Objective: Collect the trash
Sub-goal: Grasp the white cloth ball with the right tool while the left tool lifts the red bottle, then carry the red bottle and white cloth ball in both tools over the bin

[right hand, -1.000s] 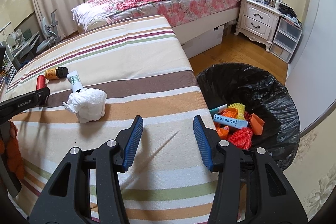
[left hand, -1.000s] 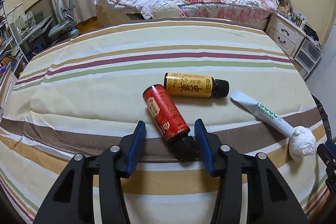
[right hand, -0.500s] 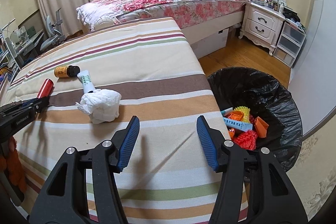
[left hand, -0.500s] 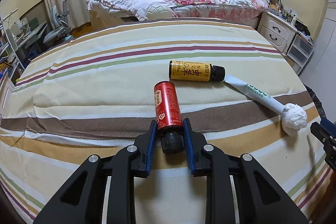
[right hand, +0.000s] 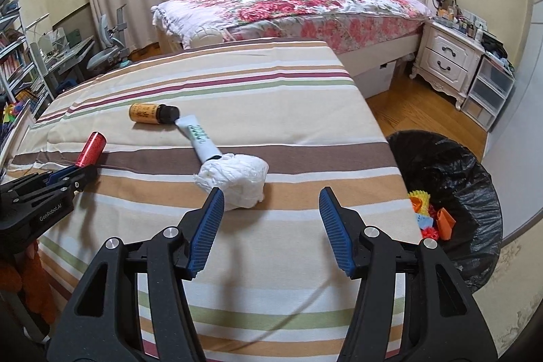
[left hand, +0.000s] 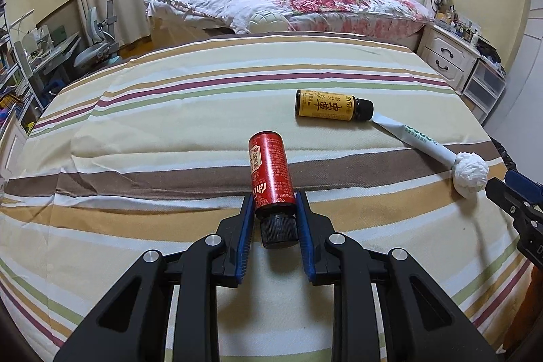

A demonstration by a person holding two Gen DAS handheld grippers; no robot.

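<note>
The left gripper (left hand: 274, 219) is clamped on the red bottle (left hand: 270, 171) at its cap end – the bottle's length runs straight up the frame. The right gripper (right hand: 270, 223), jaws just widening and empty, has the tissue wad (right hand: 234, 179) just above its left finger – nearer than any other trash.

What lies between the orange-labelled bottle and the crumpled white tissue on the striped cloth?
A white tube lies between them, one end at the orange-labelled bottle cap, the other against the crumpled white tissue, clearest in the right wrist view.

Bare striped cloth (right hand: 271, 260) ahead, only the tissue wad (right hand: 237, 182) near the left pad.
</note>
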